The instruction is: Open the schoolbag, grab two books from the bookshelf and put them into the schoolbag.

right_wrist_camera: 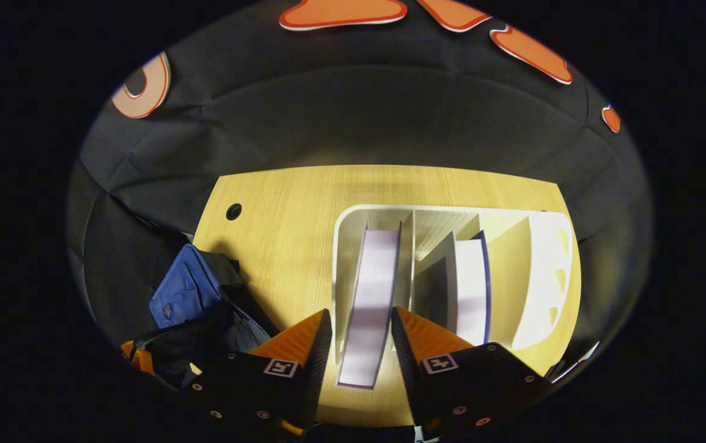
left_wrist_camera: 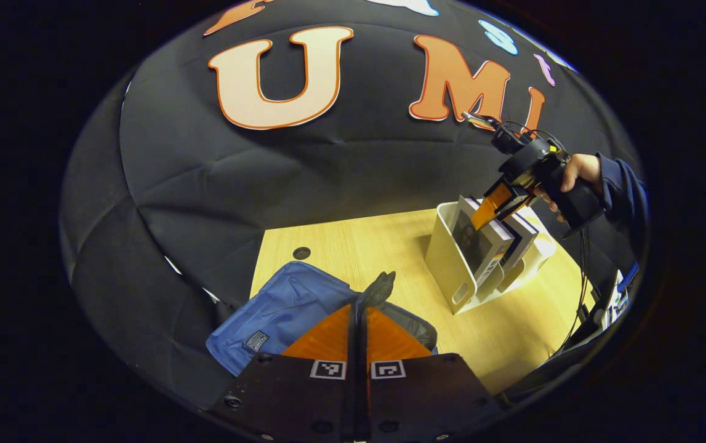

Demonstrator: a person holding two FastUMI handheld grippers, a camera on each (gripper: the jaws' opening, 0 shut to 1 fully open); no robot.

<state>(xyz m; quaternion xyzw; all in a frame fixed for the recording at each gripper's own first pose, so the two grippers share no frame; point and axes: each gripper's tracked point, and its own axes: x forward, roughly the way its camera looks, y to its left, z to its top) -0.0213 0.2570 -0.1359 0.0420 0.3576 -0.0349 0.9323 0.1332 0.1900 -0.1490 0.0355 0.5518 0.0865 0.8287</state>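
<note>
Straddling the upright book (right_wrist_camera: 370,301) in the bookshelf (right_wrist_camera: 543,277), the right gripper (right_wrist_camera: 362,344) had jaws spread along its spine, not yet pinching.

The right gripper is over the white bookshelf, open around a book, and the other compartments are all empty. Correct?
Not quite. In the right gripper view the right gripper does straddle a book in the bookshelf, but the next compartment holds a second book.
</note>
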